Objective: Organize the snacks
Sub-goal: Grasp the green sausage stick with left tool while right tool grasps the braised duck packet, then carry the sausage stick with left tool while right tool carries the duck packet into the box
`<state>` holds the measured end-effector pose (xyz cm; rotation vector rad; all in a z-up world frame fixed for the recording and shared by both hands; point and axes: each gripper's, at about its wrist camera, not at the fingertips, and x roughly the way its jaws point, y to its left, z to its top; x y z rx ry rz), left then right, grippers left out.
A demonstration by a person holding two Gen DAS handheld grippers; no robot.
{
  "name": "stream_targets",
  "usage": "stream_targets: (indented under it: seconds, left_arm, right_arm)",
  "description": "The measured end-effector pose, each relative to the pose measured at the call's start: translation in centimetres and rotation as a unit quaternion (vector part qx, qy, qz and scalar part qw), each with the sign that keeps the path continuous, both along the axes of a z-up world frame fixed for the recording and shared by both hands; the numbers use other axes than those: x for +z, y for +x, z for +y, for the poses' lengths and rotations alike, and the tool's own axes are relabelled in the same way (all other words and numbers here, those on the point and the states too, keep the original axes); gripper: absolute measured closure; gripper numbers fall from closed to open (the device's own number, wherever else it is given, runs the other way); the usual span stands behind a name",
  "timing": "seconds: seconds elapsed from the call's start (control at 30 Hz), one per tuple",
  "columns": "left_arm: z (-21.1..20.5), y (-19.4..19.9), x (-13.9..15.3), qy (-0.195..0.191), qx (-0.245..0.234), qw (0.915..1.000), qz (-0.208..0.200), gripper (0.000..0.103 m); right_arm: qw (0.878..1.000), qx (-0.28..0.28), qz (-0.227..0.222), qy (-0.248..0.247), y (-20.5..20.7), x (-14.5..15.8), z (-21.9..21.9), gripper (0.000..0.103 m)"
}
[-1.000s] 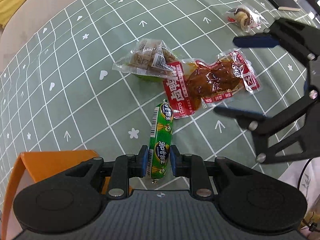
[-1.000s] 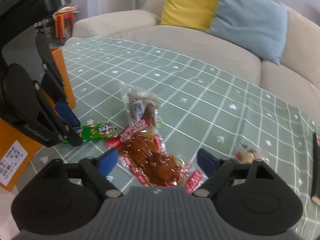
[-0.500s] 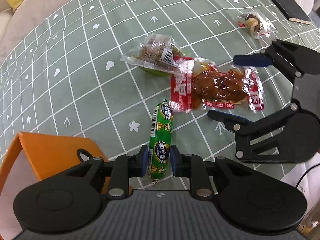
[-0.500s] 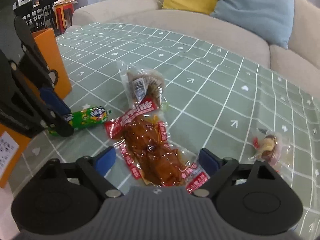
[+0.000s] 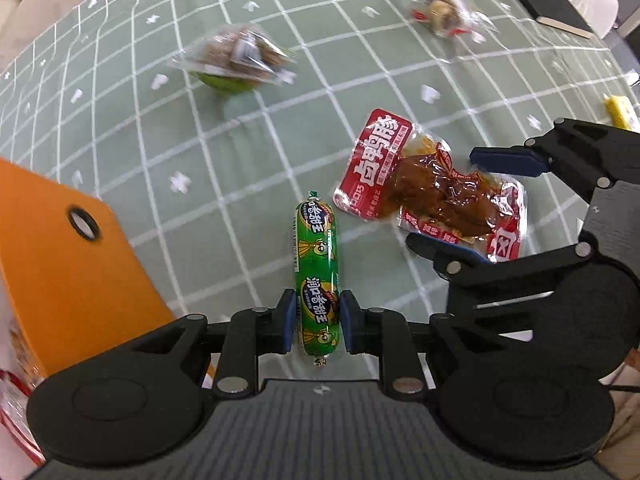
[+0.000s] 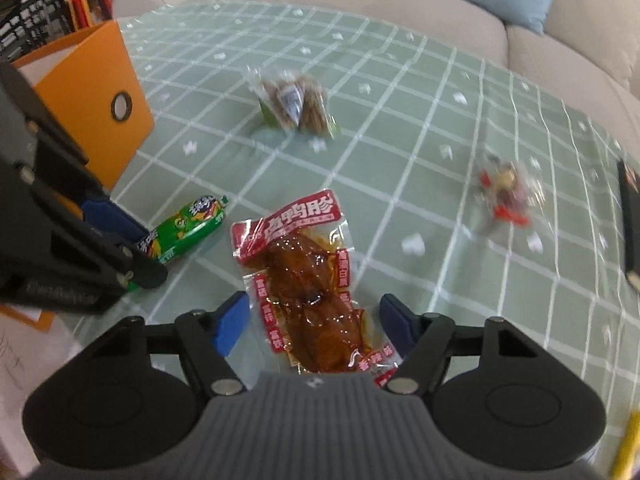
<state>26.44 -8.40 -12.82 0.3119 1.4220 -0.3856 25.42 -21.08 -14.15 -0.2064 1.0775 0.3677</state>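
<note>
Left wrist: left gripper (image 5: 318, 322) clamped the green sausage (image 5: 317, 276) beside the orange box (image 5: 60, 256); right wrist: right gripper (image 6: 314, 322) jaws, just closing, stood apart astride the red meat packet (image 6: 308, 284) on the tablecloth (image 6: 400, 92) near its front edge.

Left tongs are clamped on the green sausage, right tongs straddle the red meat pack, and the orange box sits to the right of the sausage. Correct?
Not quite. In the left wrist view the orange box sits left of the sausage, not right. The left tongs do clamp it, and the right tongs, just closing, straddle the meat pack.
</note>
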Motion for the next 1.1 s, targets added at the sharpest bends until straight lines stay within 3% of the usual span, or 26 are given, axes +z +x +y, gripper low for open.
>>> stream_targets:
  seconds: [0.33, 0.5, 0.6, 0.8, 0.9, 1.03, 1.1]
  left_arm:
    - [0.1, -5.1, 0.2, -0.038, 0.018, 0.9989, -0.023, 0.078]
    - [-0.7, -6.2, -0.2, -0.018, 0.004, 0.9983, -0.056, 0.072]
    - [-0.3, -6.1, -0.1, -0.031, 0.013, 0.9976, -0.061, 0.065]
    - [-0.6, -6.1, 0.0, -0.027, 0.012, 0.9965, -0.079, 0.065]
    - [-0.6, -6.3, 0.0, -0.03, 0.017, 0.9959, -0.084, 0.072]
    - [-0.4, -6.5, 0.1, -0.036, 0.03, 0.9946, -0.093, 0.078]
    - [-0.4, -6.8, 0.2, -0.039, 0.031, 0.9935, -0.102, 0.079]
  right_arm:
    - [0.999, -0.039, 0.028, 0.003, -6.0, 0.4, -0.6, 0.032]
    - [1.0, 0.012, -0.012, -0.002, -7.8, 0.0, -0.4, 0.028]
    - [0.999, 0.036, -0.032, 0.001, -8.1, -0.3, -1.0, 0.016]
    - [0.998, 0.036, -0.053, 0.028, -7.9, -0.9, -2.4, 0.01]
    - [0.997, 0.044, -0.063, 0.031, -8.2, -0.8, -2.3, 0.014]
    - [0.995, 0.048, -0.077, 0.035, -8.8, -0.3, -2.0, 0.043]
    - [0.996, 0.041, -0.076, 0.035, -8.8, -0.2, -1.9, 0.044]
